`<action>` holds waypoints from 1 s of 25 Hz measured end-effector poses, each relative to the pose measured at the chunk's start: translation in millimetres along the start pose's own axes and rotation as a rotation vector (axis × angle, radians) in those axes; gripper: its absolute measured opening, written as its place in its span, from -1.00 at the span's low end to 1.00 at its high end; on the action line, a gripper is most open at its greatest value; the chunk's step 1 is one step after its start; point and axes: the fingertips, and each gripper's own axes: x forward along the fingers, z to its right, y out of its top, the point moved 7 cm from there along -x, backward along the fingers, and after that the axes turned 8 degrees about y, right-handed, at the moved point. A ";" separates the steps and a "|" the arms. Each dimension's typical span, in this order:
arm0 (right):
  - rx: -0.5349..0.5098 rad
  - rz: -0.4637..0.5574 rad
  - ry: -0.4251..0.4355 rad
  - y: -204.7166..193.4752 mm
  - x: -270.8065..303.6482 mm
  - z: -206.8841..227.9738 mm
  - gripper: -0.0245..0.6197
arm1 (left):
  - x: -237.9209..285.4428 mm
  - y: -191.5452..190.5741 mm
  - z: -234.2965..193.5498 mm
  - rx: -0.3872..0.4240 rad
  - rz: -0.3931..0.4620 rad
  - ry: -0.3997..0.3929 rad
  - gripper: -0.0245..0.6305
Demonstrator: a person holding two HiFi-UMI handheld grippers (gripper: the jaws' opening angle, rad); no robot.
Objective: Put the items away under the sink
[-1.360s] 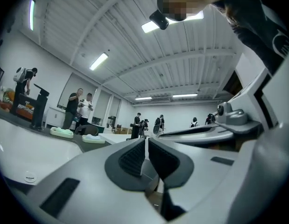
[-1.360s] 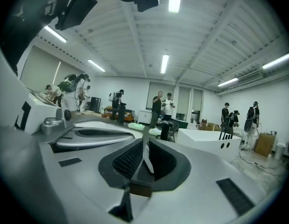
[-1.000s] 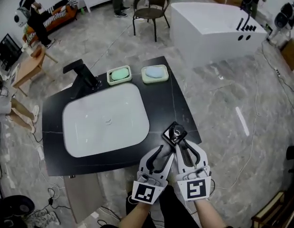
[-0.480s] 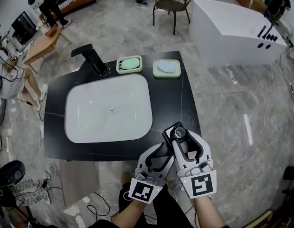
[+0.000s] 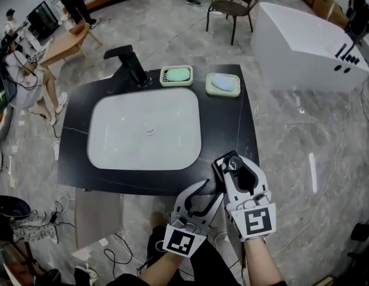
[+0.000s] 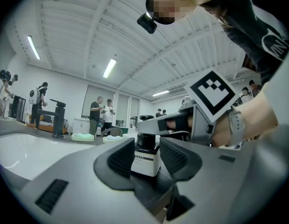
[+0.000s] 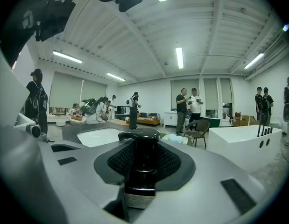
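Right tongs [image 5: 235, 168] have come forward round the pump bottle [image 7: 143, 169] at the table's [image 5: 232, 130] front right corner, jaws just closing and apparently pinching its neck, while the left tongs [image 5: 209, 190], jaws just widened with nothing between them, wait beside; confirm a firm, upright hold before lifting.

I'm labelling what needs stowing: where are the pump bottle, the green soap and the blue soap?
pump bottle [image 5: 232, 163], head view, on its pump top.
green soap [image 5: 177, 74], head view, middle of the bar.
blue soap [image 5: 222, 83], head view, middle of the bar.
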 end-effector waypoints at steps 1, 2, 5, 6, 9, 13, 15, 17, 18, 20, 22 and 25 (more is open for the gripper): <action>-0.009 -0.006 0.007 -0.8 -0.8 -1.7 -0.56 | -3.4 -0.3 -1.8 0.013 0.001 0.005 -0.41; -0.019 -0.006 0.009 -0.8 -1.3 -3.9 -0.57 | -6.7 -0.8 -3.8 0.020 0.004 0.012 -0.41; -0.024 0.031 0.008 2.6 -2.0 -12.4 -0.58 | -15.3 -3.5 -10.4 0.020 0.011 0.030 -0.41; -0.016 0.048 0.011 4.2 -2.3 -16.1 -0.58 | -18.4 -4.8 -12.7 0.019 0.010 0.032 -0.41; 0.011 0.088 0.032 9.8 -3.0 -30.8 -0.58 | -29.7 -10.7 -19.1 -0.001 0.007 0.043 -0.39; 0.017 0.110 0.077 16.3 -5.8 -55.5 -0.59 | -45.0 -15.3 -24.6 -0.018 0.024 0.039 -0.28; 0.008 0.106 0.110 16.2 -7.4 -70.3 -0.59 | -54.9 -17.4 -27.0 -0.005 0.019 0.031 -0.22; -0.003 0.101 0.147 15.5 -7.6 -87.3 -0.59 | -66.4 -20.6 -31.3 -0.004 0.017 0.035 -0.19; -0.006 0.106 0.168 16.2 -7.1 -96.8 -0.59 | -72.6 -22.4 -34.1 -0.009 0.018 0.039 -0.17; -0.007 0.125 0.211 19.7 -5.7 -117.6 -0.59 | -85.8 -26.0 -39.4 -0.021 0.028 0.039 -0.12; -0.004 0.129 0.215 18.7 -7.1 -135.7 -0.59 | -99.8 -30.1 -43.6 -0.029 0.045 0.018 -0.10; 0.008 0.128 0.211 13.1 -13.2 -164.5 -0.59 | -126.3 -40.2 -47.5 -0.046 0.038 -0.014 -0.07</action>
